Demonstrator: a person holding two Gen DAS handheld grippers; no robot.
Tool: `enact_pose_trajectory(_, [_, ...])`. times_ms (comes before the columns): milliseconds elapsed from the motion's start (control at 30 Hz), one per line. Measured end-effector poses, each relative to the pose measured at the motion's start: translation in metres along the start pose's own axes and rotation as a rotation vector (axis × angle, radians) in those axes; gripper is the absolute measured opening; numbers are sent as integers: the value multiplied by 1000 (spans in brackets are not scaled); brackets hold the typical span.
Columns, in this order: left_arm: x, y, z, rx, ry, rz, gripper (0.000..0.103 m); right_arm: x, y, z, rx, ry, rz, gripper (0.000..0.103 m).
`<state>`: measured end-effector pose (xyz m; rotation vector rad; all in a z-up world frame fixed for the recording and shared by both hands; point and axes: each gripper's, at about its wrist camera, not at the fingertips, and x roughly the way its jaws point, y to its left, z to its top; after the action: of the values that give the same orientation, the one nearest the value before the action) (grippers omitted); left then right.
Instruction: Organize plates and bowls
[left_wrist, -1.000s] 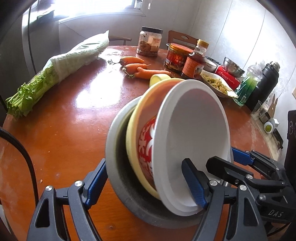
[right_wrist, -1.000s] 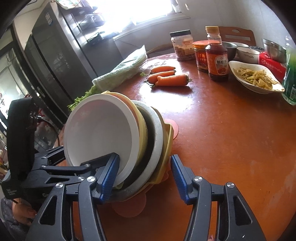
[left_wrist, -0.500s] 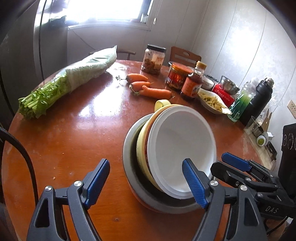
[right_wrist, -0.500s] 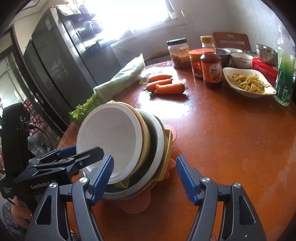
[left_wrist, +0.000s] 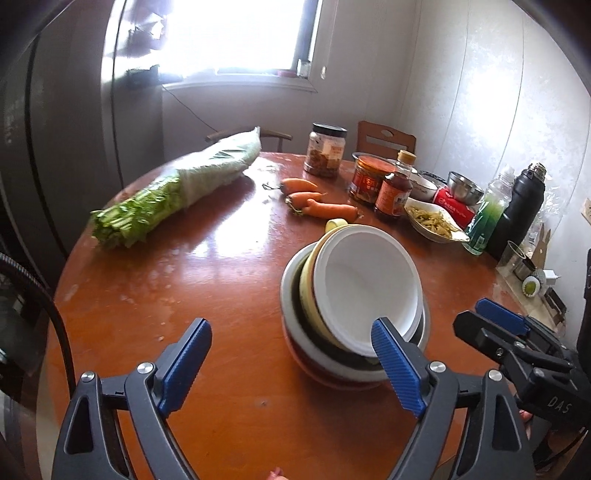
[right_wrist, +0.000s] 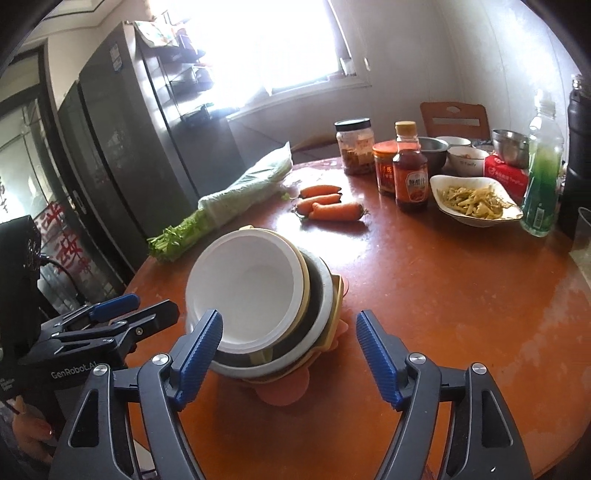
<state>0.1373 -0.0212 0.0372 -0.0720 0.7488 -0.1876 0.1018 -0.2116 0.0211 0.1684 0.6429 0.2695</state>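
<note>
Left wrist view from the table's (left_wrist: 229, 258) near edge, angled down, facing window (left_wrist: 236, 37) and wall, right wrist view likewise, facing fridge (right_wrist: 122, 147), both close on bowl stack (left_wrist: 354, 295) (right_wrist: 258, 295), sharing carrots (left_wrist: 317, 203) (right_wrist: 328, 203).

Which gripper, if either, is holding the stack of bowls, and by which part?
Neither. The left gripper and right gripper have both just been opening; their jaws stand clear of the stack of bowls, which rests on the table.
</note>
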Motion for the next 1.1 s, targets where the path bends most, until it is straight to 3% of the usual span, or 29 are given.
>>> enact_pose_trajectory(267, [-14,3,-24,-25,-14,41,91,-12,12,-20,-59,-21,-58,78])
enact_pose_trajectory(1100, [-36,-9,-58,-18,-56,88,91,-33,30,-58,-138,-53,-83,78])
